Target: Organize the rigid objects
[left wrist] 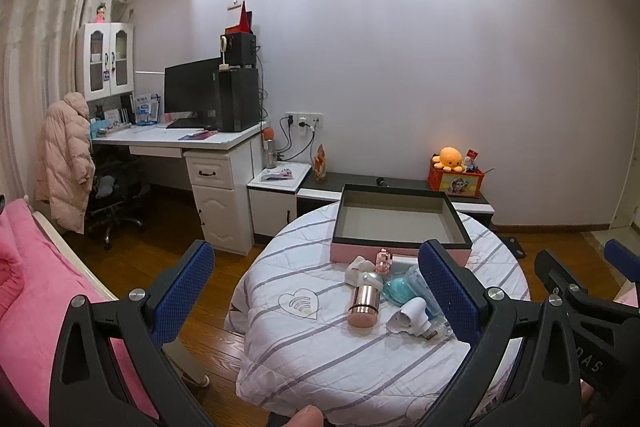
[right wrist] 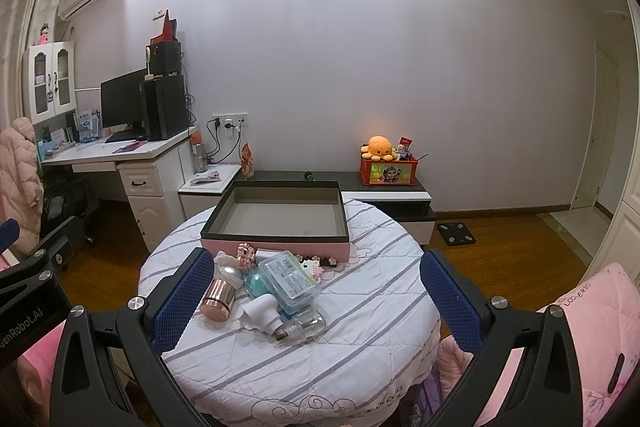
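The round table (right wrist: 360, 327), under a striped quilted cloth, carries everything. At its far edge sits the open box (right wrist: 276, 215), pink-sided with a dark rim and nothing inside it. Just in front of the box, toward the table's middle, lies a tight heap: a clear lidded case (right wrist: 290, 277) on top, a rose-gold bottle (right wrist: 218, 297) on its side at the left, a white plug-like piece (right wrist: 262, 309), a small glass bottle (right wrist: 302, 325) nearest the near edge, and tiny pink trinkets (right wrist: 246, 255) against the box wall.

Both the left tongs (left wrist: 316, 291) and right tongs (right wrist: 316, 291) are spread wide, holding nothing, hovering short of the heap.

Probably best to start with the outlying rose-gold bottle: close across its body, not its length, and lift straight up so the heap stays undisturbed.
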Available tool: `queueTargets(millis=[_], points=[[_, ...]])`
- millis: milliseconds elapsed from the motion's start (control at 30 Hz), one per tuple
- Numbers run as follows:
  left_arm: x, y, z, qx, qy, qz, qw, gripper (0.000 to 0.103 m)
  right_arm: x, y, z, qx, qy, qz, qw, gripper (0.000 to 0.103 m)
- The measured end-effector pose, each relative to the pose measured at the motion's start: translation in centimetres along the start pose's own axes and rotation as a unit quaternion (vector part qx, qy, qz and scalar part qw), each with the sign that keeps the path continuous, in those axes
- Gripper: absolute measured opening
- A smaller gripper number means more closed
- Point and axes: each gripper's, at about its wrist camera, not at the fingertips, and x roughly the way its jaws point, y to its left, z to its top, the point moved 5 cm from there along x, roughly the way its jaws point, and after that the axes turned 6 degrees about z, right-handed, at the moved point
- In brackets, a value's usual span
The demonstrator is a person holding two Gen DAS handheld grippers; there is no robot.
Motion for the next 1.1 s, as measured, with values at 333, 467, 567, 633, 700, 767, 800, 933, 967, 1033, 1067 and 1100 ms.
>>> queueTargets(millis=[333,467,567,633,700,767,800,933,967,1033,1067,1100], points=[[0.1,0.1,-0.4,0.001,0.001,-0.003,1.0,0.103,0.0,0.0,0.0,0.0,0.0,-0.001,1.0,0.103],[0.3,0.0,-0.7,0.001,0.003,-0.004,1.0,0.103,0.1,0.0,-0.1,0.0,0.0,-0.001,1.0,0.103],[0.9,-0.1,-1.0,0.001,0.008,-0.008,0.9999,0.103,0.1,-0.2,-0.1,-0.001,0.001,-0.002,1.0,0.103],[1.5,-0.1,-1.2,0.002,0.013,-0.01,0.9999,0.103,0.5,-0.5,-0.2,-0.001,0.005,-0.001,1.0,0.103],[2.4,-0.1,-1.6,0.003,0.023,-0.009,0.9997,0.103,1.1,-1.0,-0.3,0.002,0.009,-0.003,1.0,0.103],[3.5,-0.1,-2.2,0.003,0.034,-0.01,0.9994,0.103,2.1,-1.9,-0.7,0.008,0.02,-0.006,1.0,0.103],[4.0,-0.2,-2.5,0.002,0.038,-0.011,0.9992,0.103,2.6,-2.3,-0.9,0.011,0.026,-0.007,1.0,0.103],[6.9,-0.7,-3.7,0.004,0.056,-0.018,0.9983,0.103,4.9,-3.4,-1.8,0.015,0.044,-0.01,0.999,0.103],[7.5,-1.0,-4.1,0.007,0.06,-0.018,0.998,0.103,5.5,-3.5,-2.1,0.015,0.05,-0.01,0.999,0.103],[9.3,-1.4,-5.0,0.01,0.075,-0.025,0.9969,0.103,7.0,-3.8,-2.8,0.015,0.065,-0.005,0.998,0.103],[9.9,-1.6,-5.4,0.011,0.081,-0.028,0.9963,0.103,7.8,-3.8,-3.2,0.015,0.073,-0.003,0.997,0.103],[10.8,-1.9,-5.8,0.012,0.088,-0.031,0.9955,0.103,8.6,-3.9,-3.5,0.014,0.081,0.001,0.997,0.103]])
